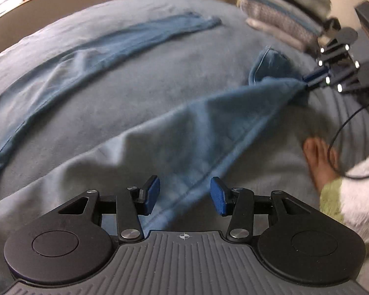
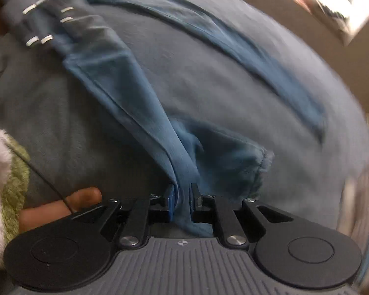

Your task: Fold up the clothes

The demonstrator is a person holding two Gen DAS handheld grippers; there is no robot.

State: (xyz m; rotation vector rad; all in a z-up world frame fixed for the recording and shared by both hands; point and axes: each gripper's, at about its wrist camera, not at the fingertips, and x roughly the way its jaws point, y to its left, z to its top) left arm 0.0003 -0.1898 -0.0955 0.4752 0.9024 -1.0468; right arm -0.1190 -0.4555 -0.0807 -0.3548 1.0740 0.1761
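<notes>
A pair of blue trousers (image 1: 125,39) lies on the grey-blue bed cover (image 1: 135,93). One leg lies flat across the back. The other leg (image 1: 209,127) is lifted and stretched between the grippers. My left gripper (image 1: 184,196) is open, its jaws either side of the leg's seam, the cloth running between them. My right gripper (image 2: 182,201) is shut on the leg's cuff end (image 2: 184,172); it shows in the left wrist view (image 1: 307,78) at the right. The left gripper (image 2: 61,32) shows blurred in the right wrist view at top left.
A stack of folded clothes (image 1: 283,7) sits at the back right of the bed. A bare foot (image 1: 319,159) and a black cable (image 1: 342,127) are at the right. A fluffy white and green sleeve (image 1: 351,191) is close by. A wall edge (image 2: 307,24) runs behind the bed.
</notes>
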